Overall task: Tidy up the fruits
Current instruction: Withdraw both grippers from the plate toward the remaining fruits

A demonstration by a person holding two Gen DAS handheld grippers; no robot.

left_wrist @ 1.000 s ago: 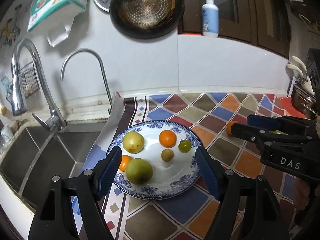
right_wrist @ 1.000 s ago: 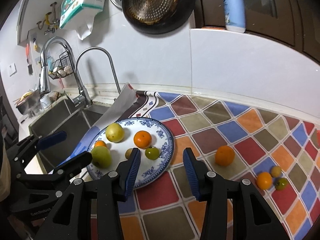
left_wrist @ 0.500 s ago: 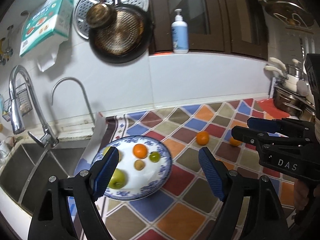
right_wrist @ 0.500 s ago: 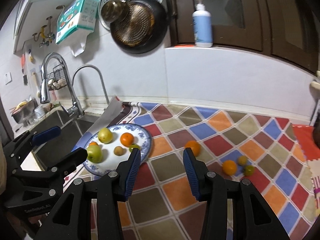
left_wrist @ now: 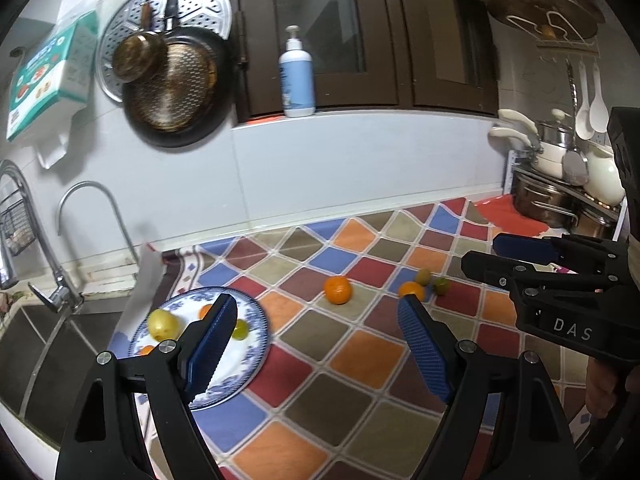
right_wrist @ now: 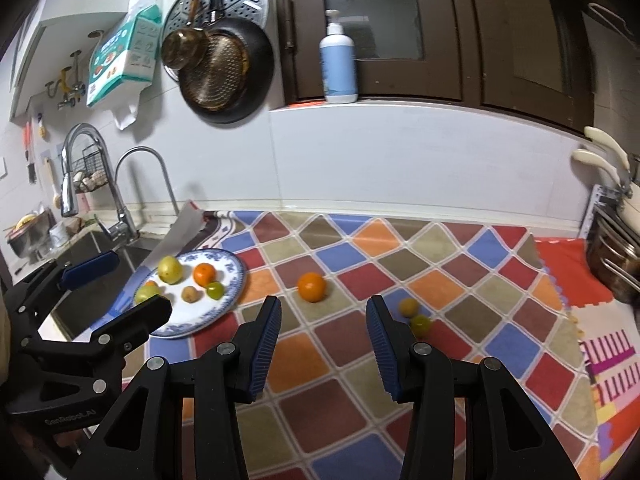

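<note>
Currently, several fruits are gathered on the blue-patterned white plate [right_wrist: 234, 280], while a round orange [right_wrist: 311, 286] is left on the chequered tabletop [right_wrist: 400, 280]; both grippers' [left_wrist: 316, 344] [right_wrist: 323, 344] fingers are held apart, empty

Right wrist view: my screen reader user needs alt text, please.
An empty, open right gripper hovers over a colourful diamond-patterned mat, where an orange and smaller fruits lie. At left, a blue-rimmed plate holds more fruit.

left tool [left_wrist: 316, 344]: jaws wide apart, empty | right tool [right_wrist: 322, 344]: jaws parted, empty, angled down
</note>
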